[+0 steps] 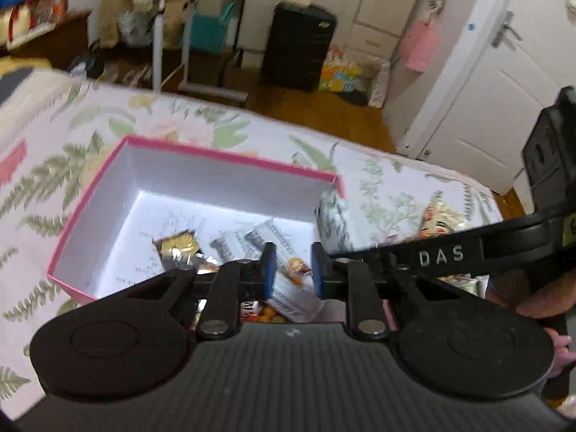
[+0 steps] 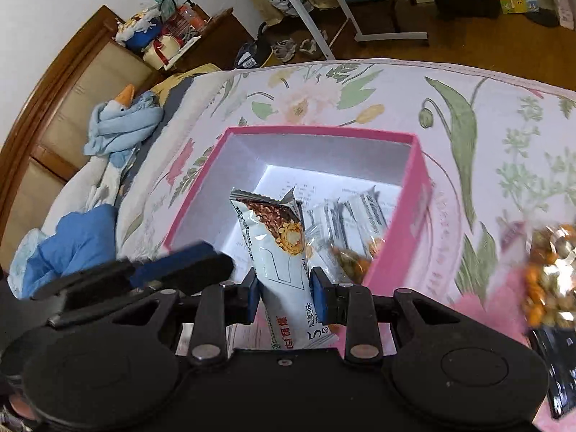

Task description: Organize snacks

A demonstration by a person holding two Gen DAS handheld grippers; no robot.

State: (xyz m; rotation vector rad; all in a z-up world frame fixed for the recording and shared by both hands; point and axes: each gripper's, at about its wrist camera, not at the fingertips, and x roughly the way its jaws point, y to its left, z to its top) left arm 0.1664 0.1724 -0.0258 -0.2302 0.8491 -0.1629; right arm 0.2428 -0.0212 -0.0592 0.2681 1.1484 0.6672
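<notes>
Sorting is part done, by my reading: the pink box (image 2: 396, 252) sits open on the bed (image 2: 468, 115) and already holds several wrappers, among them grey-and-white sachets (image 2: 363, 216) along its right wall, a gold foil packet (image 1: 178, 248) and an orange-printed packet (image 1: 297, 266). The right gripper (image 2: 284, 295) has its fingers closed onto a white snack bar (image 2: 280, 248), clamped at mid-length, the bar's upper end standing over the box interior (not yet released). The left gripper (image 1: 293, 270) has its fingers drawn in as far as they go, a narrow gap showing between the blue pads and nothing pinched there that I can see; it hangs over the near end of the box. Left to do: a clear bag of mixed nuts (image 2: 550, 280) and a dark packet (image 2: 558, 367) lie outside, right of the box on the quilt. Materials: box is rigid card, pink outside, matte white inside, rectangular with straight walls. Bar wrapper is glossy film with crimped, saw-toothed end seals, likely slippery. Quilt is soft floral cotton, so the box may rock under a push.
</notes>
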